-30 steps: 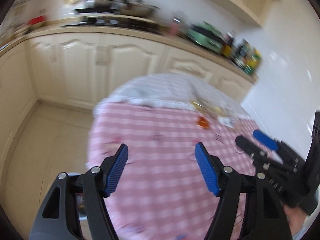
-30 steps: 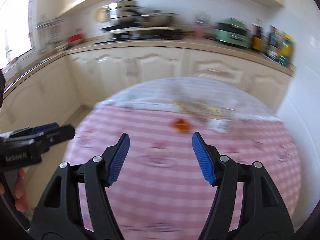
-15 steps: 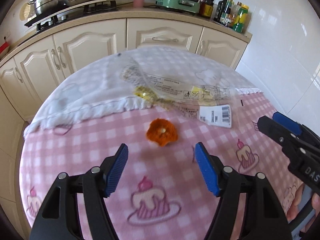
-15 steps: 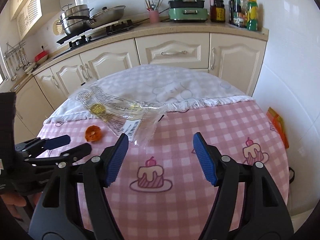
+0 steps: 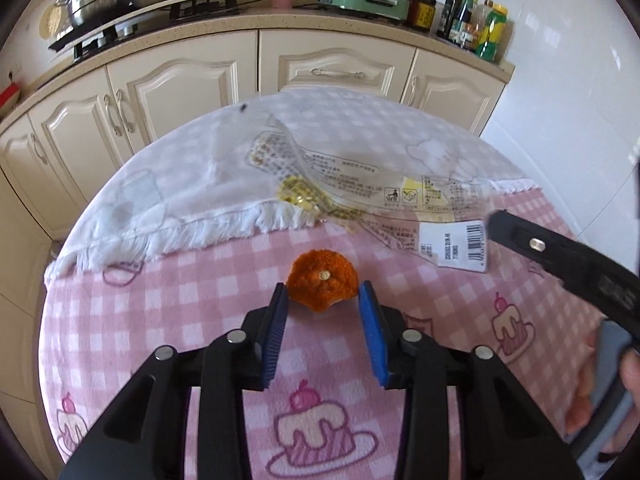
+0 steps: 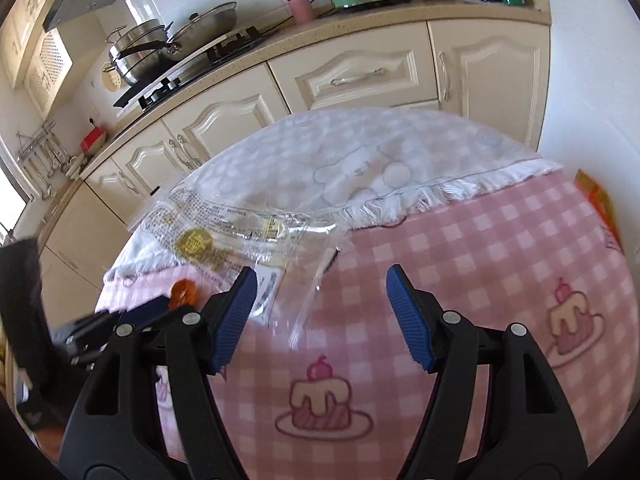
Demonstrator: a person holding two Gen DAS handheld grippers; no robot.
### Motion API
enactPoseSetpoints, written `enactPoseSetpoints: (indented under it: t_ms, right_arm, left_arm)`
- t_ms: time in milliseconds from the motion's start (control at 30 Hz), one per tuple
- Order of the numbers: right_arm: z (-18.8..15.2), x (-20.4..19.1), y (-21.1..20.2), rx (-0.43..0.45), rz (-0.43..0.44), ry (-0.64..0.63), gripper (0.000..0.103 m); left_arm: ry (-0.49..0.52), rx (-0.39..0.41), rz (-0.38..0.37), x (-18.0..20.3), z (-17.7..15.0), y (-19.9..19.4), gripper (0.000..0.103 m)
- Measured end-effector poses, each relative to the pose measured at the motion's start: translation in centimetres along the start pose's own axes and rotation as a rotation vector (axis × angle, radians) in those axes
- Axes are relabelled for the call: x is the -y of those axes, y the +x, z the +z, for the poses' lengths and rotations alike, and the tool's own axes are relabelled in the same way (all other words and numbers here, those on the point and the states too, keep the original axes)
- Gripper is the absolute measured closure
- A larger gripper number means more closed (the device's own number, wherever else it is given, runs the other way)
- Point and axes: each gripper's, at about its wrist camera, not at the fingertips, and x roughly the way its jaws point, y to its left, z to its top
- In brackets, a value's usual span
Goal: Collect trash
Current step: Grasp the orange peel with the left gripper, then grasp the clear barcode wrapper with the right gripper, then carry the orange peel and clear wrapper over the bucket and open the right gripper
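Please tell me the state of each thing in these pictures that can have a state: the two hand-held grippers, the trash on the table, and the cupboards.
Left hand-held gripper: jaws just closing around the orange peel, grip not certain.
Right hand-held gripper: open, empty, over the wrapper's edge.
Orange peel: lying on the pink cloth.
Clear plastic wrapper: empty, crumpled, lying flat across both cloths.
Cupboard doors: shut.

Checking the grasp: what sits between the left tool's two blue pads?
In the left wrist view, the orange peel sits between the just-closing left tool pads, on the pink checked cloth.
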Motion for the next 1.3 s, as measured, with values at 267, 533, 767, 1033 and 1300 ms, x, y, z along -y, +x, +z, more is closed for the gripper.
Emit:
enactPoseSetpoints:
  t_ms: [267, 533, 767, 1033, 1300]
  right_arm:
    - [-0.4, -1.2, 2.1, -0.061, 0.069, 0.002, 0.081]
    - [-2.5, -5.4, -3.5, 0.087, 0.100, -0.057, 0.095]
    - [-5.8, -14.5, -7.7, 0.132, 0.207, -0.189, 0.095]
    - [-13.0, -28.0, -4.8, 0.013, 0.341, -0.370, 0.095]
    - [-21.8, -37.1, 3.3, -0.192, 0.378, -0.463, 0.095]
  left_arm:
    - [-0.064, 0.046, -0.038, -2.4, -1.3, -3.6, 0.068]
    - [-0.114, 0.116, -0.034, -5.4, -3.3, -8.7, 0.068]
    - [-0.176, 0.216, -0.021, -9.3, -6.9, -15.6, 0.068]
    - [-0.306, 0.271, 0.082, -18.2, -13.8, -22.2, 0.068]
    - [-0.502, 0.172, 0.173, -29.2, -22.9, -21.5, 0.068]
